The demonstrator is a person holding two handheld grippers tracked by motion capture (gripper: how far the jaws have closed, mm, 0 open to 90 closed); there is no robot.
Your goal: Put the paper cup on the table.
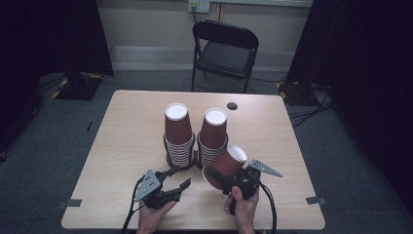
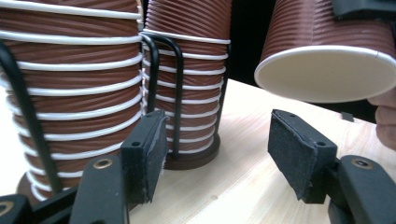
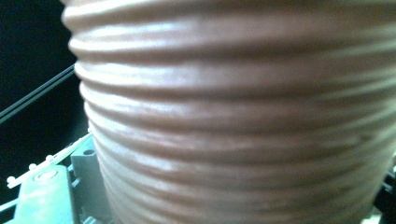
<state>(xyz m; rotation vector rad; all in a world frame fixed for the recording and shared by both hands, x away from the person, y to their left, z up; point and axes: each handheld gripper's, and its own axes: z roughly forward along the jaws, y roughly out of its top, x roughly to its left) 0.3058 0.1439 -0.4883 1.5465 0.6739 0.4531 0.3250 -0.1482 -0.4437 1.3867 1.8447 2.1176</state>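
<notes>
My right gripper (image 1: 221, 176) is clamped on one loose brown ribbed paper cup (image 1: 226, 163), held tilted above the light wooden table (image 1: 272, 146), its long axis running from 7 o'clock at the rim to 1 o'clock at the white base. My left gripper (image 1: 176, 183) holds nothing, jaws spread wide. Two stacks of inverted brown cups, left stack (image 1: 177, 134) and right stack (image 1: 212, 136), stand in two black wire holders (image 2: 173, 88) at 12 o'clock. The right stack lies nearer the held cup.
</notes>
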